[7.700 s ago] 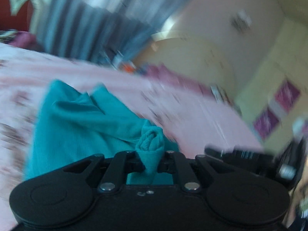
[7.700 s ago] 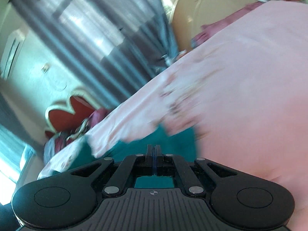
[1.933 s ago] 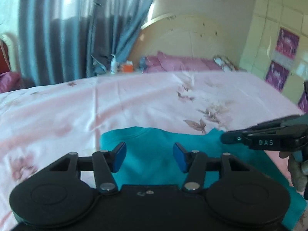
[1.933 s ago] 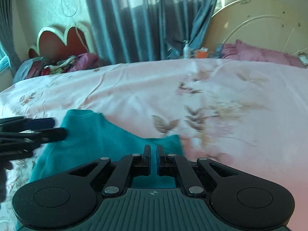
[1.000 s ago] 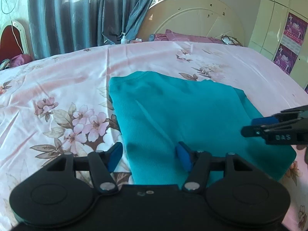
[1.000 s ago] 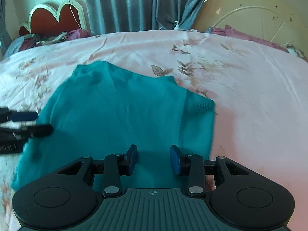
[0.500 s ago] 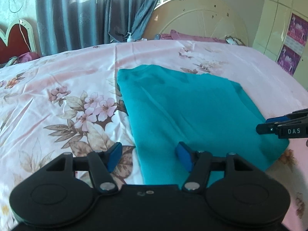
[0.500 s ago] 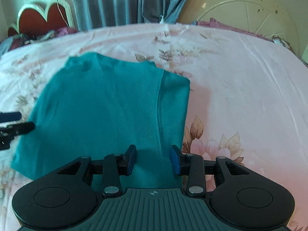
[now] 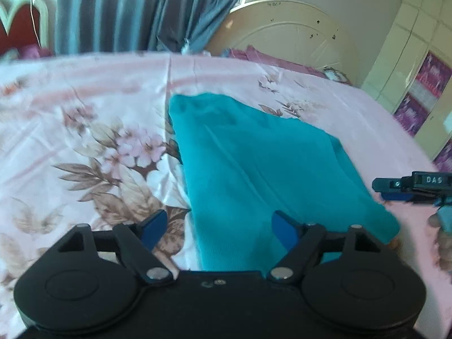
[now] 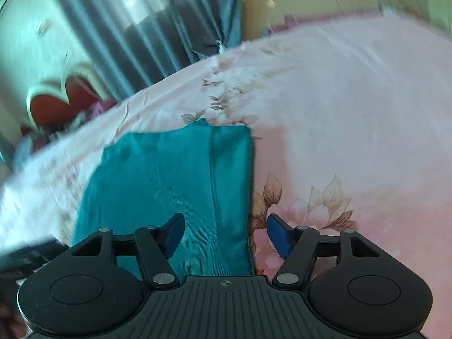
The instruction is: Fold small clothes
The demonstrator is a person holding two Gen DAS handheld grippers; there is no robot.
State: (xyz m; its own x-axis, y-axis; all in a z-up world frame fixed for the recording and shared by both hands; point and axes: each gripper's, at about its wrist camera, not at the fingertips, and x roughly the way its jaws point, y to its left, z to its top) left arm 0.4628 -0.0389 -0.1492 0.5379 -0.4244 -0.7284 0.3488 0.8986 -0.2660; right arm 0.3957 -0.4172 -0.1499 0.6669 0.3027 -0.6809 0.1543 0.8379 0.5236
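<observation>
The left claw (image 9: pixel 217 228) is matte black plastic: two round discs at the base, flat linkage arms pinned with silver screw heads, and blue pads (image 9: pixel 154 226) on the fingers. The right claw (image 10: pixel 226 233) has the same build, plus a ribbed dark-grey centre plate with a small round crosshair mark. Seen from the left wrist camera, its finger bears white letters "DAS".
</observation>
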